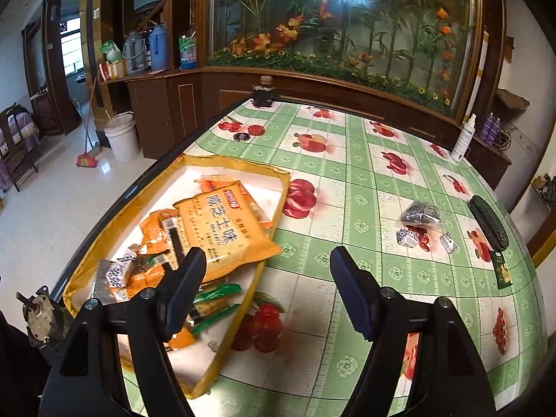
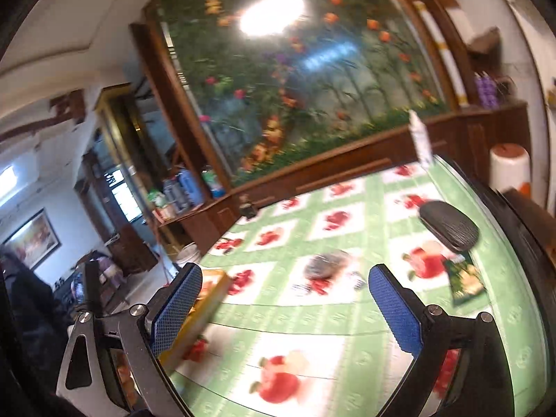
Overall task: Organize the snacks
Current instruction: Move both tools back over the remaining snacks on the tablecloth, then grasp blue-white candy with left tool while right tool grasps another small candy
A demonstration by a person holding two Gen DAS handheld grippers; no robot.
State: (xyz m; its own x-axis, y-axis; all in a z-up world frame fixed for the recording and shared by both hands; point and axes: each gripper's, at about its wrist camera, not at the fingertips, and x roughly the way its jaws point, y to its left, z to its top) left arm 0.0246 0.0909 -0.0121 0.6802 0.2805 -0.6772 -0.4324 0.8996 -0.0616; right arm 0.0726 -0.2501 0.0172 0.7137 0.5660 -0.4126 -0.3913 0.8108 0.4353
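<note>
a: we saw the big orange packet (image 1: 222,229), flat and glossy, lying on other snacks in the gold-rimmed tray (image 1: 274,215) at the table's left edge. its long axis ran from the tray's far side down to the near right corner. only its chinese letters were clear.

b: our left gripper (image 1: 267,271) stood open and empty over the tray's rim. our right gripper (image 2: 285,299) was wide open, empty above the glossy fruit-print tablecloth (image 2: 312,347).
</note>
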